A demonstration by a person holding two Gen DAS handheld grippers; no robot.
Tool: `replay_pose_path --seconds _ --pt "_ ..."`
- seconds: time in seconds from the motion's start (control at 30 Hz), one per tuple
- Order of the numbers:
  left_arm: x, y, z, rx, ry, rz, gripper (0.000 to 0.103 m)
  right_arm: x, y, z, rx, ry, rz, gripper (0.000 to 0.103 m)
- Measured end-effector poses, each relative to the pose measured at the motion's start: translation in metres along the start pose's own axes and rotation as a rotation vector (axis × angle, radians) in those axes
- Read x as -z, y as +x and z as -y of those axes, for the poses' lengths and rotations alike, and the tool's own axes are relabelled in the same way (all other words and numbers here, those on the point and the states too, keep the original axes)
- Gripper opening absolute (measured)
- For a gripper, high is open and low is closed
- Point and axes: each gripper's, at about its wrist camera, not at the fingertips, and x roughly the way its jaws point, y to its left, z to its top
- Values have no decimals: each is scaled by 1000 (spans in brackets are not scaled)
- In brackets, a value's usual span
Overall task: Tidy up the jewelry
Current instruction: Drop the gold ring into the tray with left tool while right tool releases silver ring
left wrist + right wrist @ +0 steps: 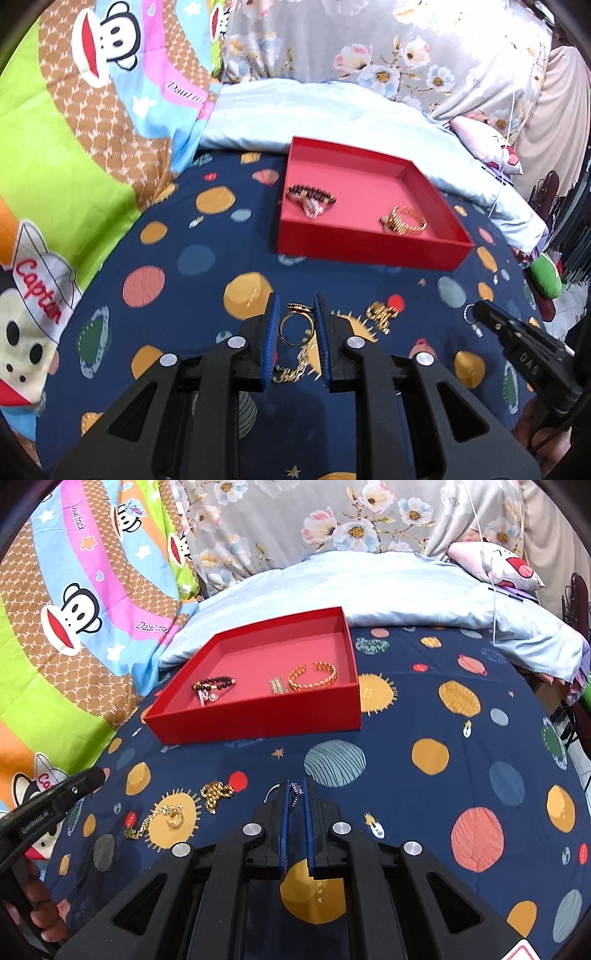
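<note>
Right tool [295, 788] around half-hidden ring [293, 794] (silver)

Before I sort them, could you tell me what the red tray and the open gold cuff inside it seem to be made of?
Red square tray: probably matte cardboard, given its thin, flat, sharp-edged walls without gloss. Open gold ribbed cuff bracelet: seemingly gold-coloured metal, with bright glints along its ridges; solid or plated cannot be told.

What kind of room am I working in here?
Most likely a bedroom, on a bed: a navy planet-print bedsheet, a rumpled pale blue quilt, and a pink cartoon pillow at the far edge.
</note>
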Motion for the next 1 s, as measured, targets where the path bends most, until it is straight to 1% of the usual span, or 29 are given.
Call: replay_pose_path --seconds 0.17,0.27,0.4,0.57,0.73,0.83,1.0 --pt "-16 -5 10 16 17 30 18 -13 -3 -2 -18 -9 24 6" --pt "-28 -4 17 29 29 50 18 -26 -3 -5 -31 -19 44 6" --pt "-46 2 28 22 59 76 18 -44 0 -7 -45 -29 66 6" --pt "-74 16 40 10 90 108 18 -66 10 -9 -31 -61 94 6" --pt "-101 34 53 9 112 131 18 -92 27 -4 -34 -54 101 6" --pt "-116 45 60 19 117 139 18 -108 41 -3 -35 -57 101 6" --pt "-137 74 73 8 137 132 18 -130 67 -7 -23 -77 92 6"
